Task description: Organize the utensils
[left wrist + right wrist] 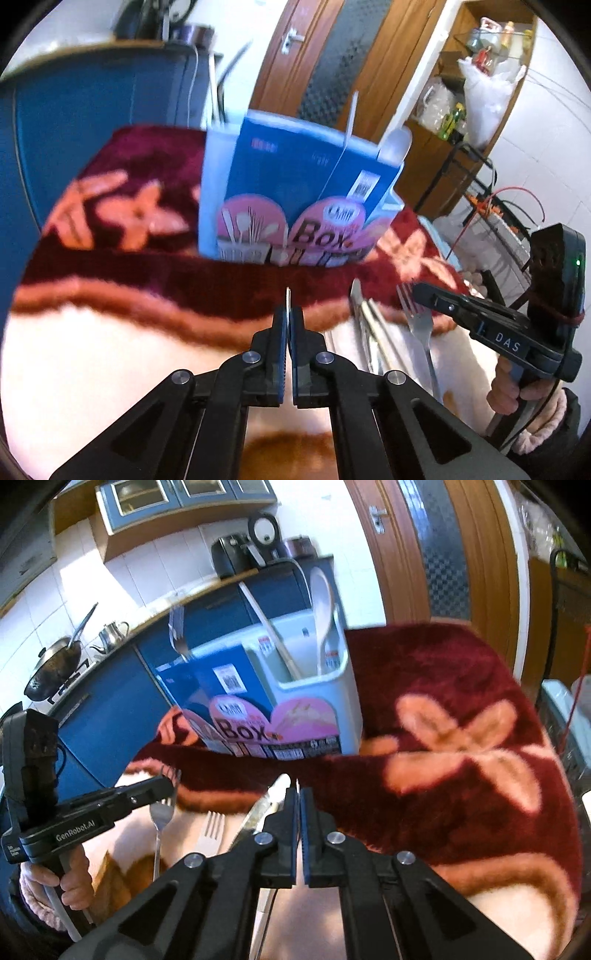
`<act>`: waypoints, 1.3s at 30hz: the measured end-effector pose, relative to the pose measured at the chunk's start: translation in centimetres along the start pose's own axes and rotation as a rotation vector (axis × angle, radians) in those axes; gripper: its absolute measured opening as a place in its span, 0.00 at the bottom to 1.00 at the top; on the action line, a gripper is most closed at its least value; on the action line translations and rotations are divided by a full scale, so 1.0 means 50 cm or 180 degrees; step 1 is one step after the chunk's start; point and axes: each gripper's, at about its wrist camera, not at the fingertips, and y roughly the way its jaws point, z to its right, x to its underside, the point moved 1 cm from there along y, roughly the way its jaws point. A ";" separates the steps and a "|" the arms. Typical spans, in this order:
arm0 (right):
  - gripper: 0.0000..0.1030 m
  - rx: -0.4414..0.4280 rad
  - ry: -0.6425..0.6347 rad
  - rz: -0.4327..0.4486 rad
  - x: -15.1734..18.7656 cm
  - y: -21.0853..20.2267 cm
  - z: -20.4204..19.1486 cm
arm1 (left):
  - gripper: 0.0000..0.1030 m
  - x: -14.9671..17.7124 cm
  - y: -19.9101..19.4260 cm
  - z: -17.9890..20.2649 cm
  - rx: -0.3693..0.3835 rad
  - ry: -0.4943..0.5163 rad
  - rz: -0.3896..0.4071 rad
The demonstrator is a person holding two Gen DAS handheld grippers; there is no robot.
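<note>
Both views look across a blanket (pixel 110 206) of dark red plush with pale flowers; the box (pixel 295 192) standing on it serves as the landmark.

Nearest, the left gripper (pixel 289 317) has its fingers pressed nearly together, and a thin metal edge stands up between the tips; what that sliver belongs to cannot be told. The right gripper (pixel 297 794) likewise shows its blue-padded fingers brought close, with only a narrow slit between them, and nothing can be seen held there.

In front of the box, on the pale part of the blanket, lie the loose utensils: a knife (pixel 357 306), a fork (pixel 419 325) just beside it, and a second fork (pixel 211 829) seen in the right view. The left view shows the right gripper's tip over the first fork's tines; contact cannot be judged.

The box is blue and white with pink panels and the word "Box". It has compartments: a fork (pixel 177 635) stands upright in the blue section, and a white spoon (pixel 322 602) and a stick (pixel 269 627) lean in the white section.

Beyond the box stand blue cabinets (pixel 122 709), a wok (pixel 51 668) and a wooden door (pixel 476 546).
</note>
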 end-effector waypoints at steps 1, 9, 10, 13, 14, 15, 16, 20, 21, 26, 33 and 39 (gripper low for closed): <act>0.03 0.0020 -0.0024 0.0052 -0.001 -0.007 -0.004 | 0.01 -0.004 -0.009 0.002 -0.0012 0.0014 0.0049; 0.03 0.0298 -0.0276 0.0712 -0.006 -0.091 -0.051 | 0.01 -0.025 -0.101 0.020 -0.0250 0.0157 0.0620; 0.03 0.0327 -0.0288 0.0806 -0.006 -0.102 -0.056 | 0.01 -0.026 -0.114 0.023 -0.0258 0.0172 0.0704; 0.02 0.0404 -0.0331 0.0995 -0.008 -0.124 -0.069 | 0.01 -0.028 -0.143 0.027 -0.0305 0.0187 0.0876; 0.02 0.0422 -0.0342 0.1028 -0.008 -0.128 -0.072 | 0.01 -0.028 -0.152 0.028 -0.0318 0.0190 0.0924; 0.02 0.0467 -0.0367 0.1092 -0.011 -0.135 -0.077 | 0.01 -0.028 -0.160 0.027 -0.0330 0.0189 0.0968; 0.02 0.0497 -0.0378 0.1141 -0.013 -0.140 -0.079 | 0.01 -0.031 -0.167 0.027 -0.0345 0.0189 0.1012; 0.02 0.0585 -0.0427 0.1299 -0.019 -0.159 -0.089 | 0.01 -0.046 -0.194 0.026 -0.0421 0.0180 0.1159; 0.02 0.0602 -0.0444 0.1318 -0.019 -0.162 -0.091 | 0.01 -0.049 -0.197 0.025 -0.0432 0.0172 0.1182; 0.02 0.0686 -0.0487 0.1416 -0.035 -0.170 -0.096 | 0.01 -0.076 -0.219 0.022 -0.0492 0.0201 0.1308; 0.02 0.0747 -0.0536 0.1515 -0.063 -0.178 -0.103 | 0.01 -0.123 -0.246 0.021 -0.0645 0.0260 0.1512; 0.02 0.0796 -0.0589 0.1584 -0.098 -0.183 -0.103 | 0.01 -0.177 -0.251 0.029 -0.0774 0.0336 0.1667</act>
